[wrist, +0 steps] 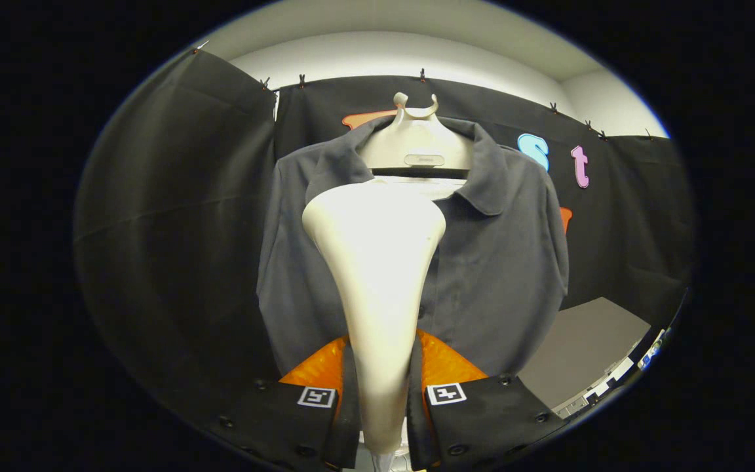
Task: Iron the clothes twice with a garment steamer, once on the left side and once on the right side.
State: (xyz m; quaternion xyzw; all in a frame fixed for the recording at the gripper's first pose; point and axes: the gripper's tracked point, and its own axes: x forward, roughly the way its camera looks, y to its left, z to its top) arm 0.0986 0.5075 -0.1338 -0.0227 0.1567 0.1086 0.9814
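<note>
**Item 1 — cream, smooth plastic garment steamer with a flared triangular head** [377,275]. Held between the 2 fingers of the tongs [381,393], handle low, head high. Long axis runs upright from the fingers towards the collar, with a slight lean that the fisheye may exaggerate. The wide head points up and away, facing the cloth; its steam face is turned from the camera, so contact with the fabric cannot be confirmed.

**Item 2 — dark grey, short-sleeved collared shirt of soft woven cloth** [502,262]. Hangs front-on from a pale moulded plastic hanger with a hook top [415,141], before the black cloth booth wall. The steamer head sits over the button placket, roughly mid-chest, just below the open collar.

**Item 3 — tongs.** Clenched on the steamer handle, 1 finger pressing each side.

**Item 4 — grey desk** [580,341]. Low, beyond the shirt's hem, on the right.

**Risks, as judged:**
- The head sits on the centre line, so a stroke begun here may cover neither the left nor the right panel properly.
- The handle is smooth and tapered; a push against the cloth could twist it in the grip.
- The shirt hangs free, so pressure may swing it on the hanger and bunch the fabric.
- Lingering in 1 spot could dampen or mark the cloth.
</note>
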